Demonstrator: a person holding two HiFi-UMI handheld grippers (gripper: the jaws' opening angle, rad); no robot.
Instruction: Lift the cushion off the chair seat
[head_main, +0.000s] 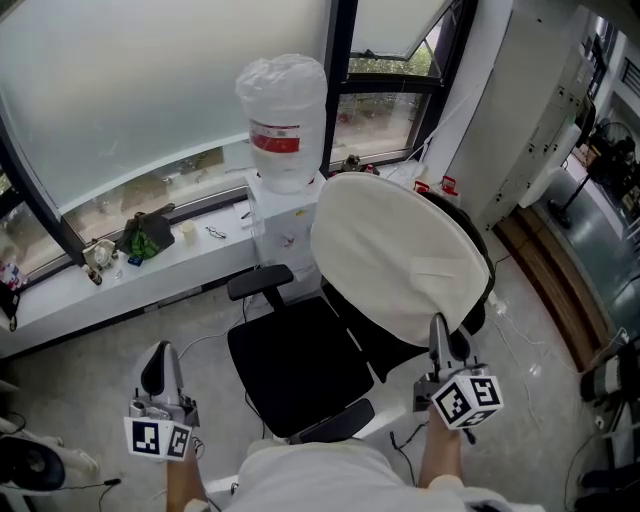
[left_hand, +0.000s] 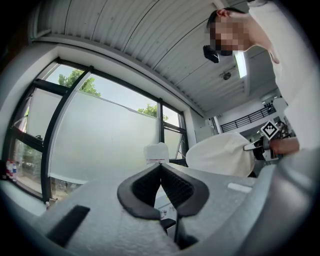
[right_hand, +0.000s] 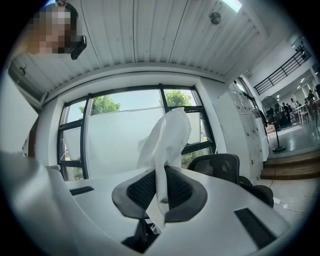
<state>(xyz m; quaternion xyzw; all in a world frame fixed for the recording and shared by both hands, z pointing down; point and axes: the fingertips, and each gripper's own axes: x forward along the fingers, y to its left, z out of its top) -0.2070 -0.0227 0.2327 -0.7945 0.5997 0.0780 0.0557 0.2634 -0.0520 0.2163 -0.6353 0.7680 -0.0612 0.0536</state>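
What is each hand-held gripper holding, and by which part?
The right hand-held gripper pinches the white cushion by its near edge, clear of the chair seat. The left hand-held gripper is shut on nothing.

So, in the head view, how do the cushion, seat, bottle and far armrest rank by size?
Largest to smallest:
cushion, though it is probably nearer the camera
seat and bottle, which look about alike
far armrest

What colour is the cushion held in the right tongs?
Cream white. The cushion shows best in the head view.
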